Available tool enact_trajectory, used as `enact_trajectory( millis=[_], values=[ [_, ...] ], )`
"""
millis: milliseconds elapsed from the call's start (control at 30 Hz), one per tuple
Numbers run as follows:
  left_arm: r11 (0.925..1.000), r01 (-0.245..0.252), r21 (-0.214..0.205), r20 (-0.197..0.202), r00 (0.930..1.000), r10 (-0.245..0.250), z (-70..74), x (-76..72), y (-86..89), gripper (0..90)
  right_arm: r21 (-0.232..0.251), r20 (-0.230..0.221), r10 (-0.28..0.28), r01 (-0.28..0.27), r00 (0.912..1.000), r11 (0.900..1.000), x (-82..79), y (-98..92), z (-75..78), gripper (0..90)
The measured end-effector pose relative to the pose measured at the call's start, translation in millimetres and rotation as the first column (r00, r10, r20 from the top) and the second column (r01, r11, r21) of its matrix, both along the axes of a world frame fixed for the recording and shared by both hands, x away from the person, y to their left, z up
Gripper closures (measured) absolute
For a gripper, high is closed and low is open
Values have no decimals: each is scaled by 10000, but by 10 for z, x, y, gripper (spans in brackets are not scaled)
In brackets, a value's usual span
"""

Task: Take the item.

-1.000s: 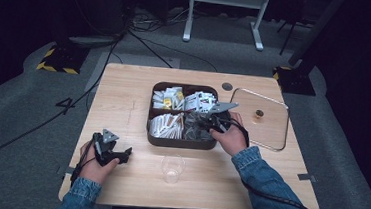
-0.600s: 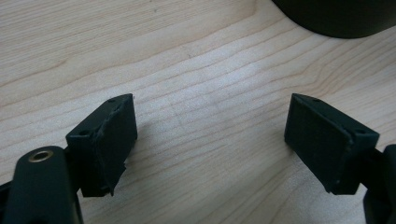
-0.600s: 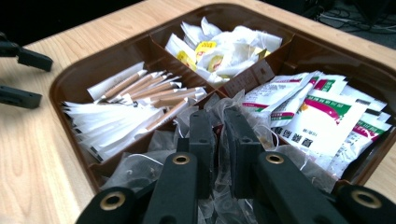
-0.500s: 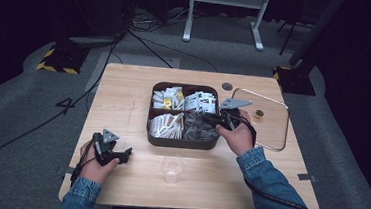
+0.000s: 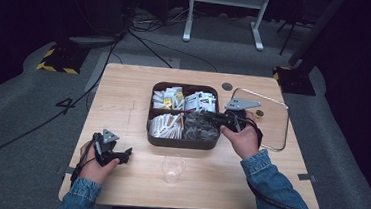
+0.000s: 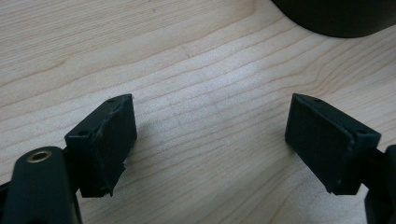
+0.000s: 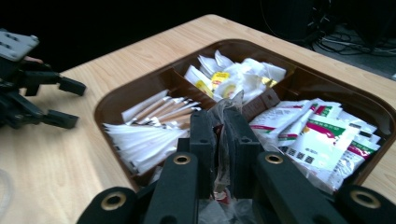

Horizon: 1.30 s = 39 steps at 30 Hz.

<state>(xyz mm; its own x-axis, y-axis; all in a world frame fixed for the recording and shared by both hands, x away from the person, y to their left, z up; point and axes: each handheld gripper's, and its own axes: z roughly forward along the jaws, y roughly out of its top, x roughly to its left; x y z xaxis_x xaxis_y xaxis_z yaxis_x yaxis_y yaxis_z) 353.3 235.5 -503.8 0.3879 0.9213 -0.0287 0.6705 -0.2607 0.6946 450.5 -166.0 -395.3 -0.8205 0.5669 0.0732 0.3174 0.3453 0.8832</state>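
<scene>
Crinkly clear plastic, a small sachet [image 7: 225, 122] sits pinched between the right gripper [image 7: 219, 135] jaws, above the brown divided tray [image 7: 299, 77]. Light, limp and slippery, it looks best gripped mid-body. The left gripper [image 6: 210, 140] jaws stand spread, nothing between them.

Looks like a lab or recording studio setup, not anybody's home. A lone light-wood table [image 5: 123, 104] sits in a pool of light on grey carpet [image 5: 16, 121], and everything around it goes dark. Black cables [image 5: 142, 51] snake across the floor behind it, there's a white metal stand [image 5: 226, 12] at the back, and two bases with yellow-and-black hazard striping [image 5: 56, 59] flank the table like rig or light-stand feet. A bit of tape [image 5: 307, 177] marks the carpet near the table's right corner. All very staged, test-bench vibe.
</scene>
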Motion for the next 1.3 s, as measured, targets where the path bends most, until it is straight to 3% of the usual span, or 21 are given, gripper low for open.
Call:
enact_trajectory(
  millis=[300, 500, 900, 1300],
  values=[
    [10000, 2, -19, -5, 10000, -2, -1, -4, -2, 172, 58, 457, 266, -269, 9986, 9996, -319, 37, 102, 836],
    [10000, 4, -16, -6, 10000, -4, -1, -4, -1, 172, 72, 387, 644, -647, 9972, 9979, -483, 71, 140, 836],
    [10000, -3, -7, -14, 10000, 3, 0, -2, -1, 171, 58, 586, 1195, -1200, 9911, 9928, -704, 192, 240, 836],
    [10000, 7, 4, -29, 10000, -7, -2, 51, -14, 149, -69, 380, 1874, -1873, 9815, 9823, -908, 352, 185, 836]
  ],
)
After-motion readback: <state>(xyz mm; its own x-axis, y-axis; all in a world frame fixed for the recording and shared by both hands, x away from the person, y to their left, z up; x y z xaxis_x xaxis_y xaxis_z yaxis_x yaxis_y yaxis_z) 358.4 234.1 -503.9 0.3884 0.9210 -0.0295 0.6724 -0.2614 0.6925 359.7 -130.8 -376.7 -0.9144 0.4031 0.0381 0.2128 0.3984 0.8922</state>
